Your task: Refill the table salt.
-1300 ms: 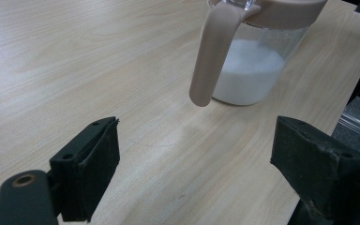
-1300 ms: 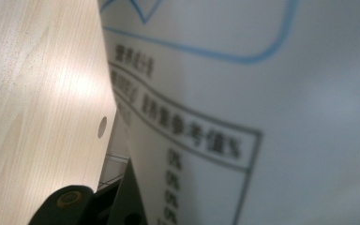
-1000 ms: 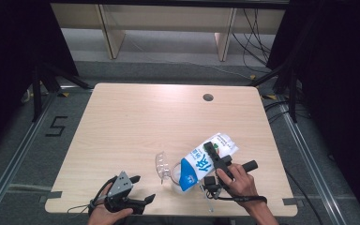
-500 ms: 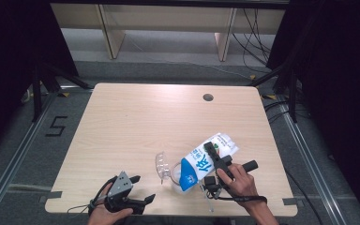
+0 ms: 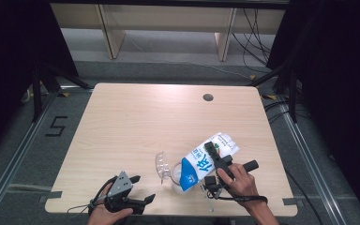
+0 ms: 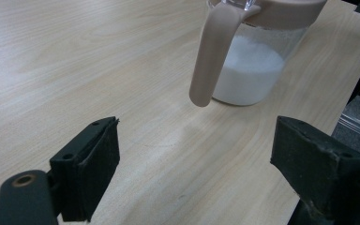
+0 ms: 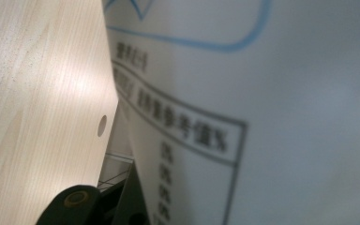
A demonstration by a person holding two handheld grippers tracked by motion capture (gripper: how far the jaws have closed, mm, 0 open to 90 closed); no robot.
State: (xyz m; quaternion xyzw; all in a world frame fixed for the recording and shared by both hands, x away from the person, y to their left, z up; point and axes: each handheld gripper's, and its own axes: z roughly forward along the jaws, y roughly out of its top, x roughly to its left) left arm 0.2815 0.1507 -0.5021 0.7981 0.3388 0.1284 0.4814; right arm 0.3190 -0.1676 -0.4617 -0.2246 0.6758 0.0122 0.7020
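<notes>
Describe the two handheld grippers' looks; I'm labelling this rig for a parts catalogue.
Both are black. The left gripper carries a grey three-cornered plate on top, trails a black cable, and its blocky jaws have small screw holes. The right gripper has a black cylindrical handle and a trailing cable. Forearms are bare, no sleeves.

Black claws (image 5: 138,190), grey three-cornered plate (image 5: 121,183), trailing black cables, brass-ringed screw holes.

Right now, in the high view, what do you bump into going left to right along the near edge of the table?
Left tongs → clear lid flap → pitcher → milk carton → right tongs
</notes>
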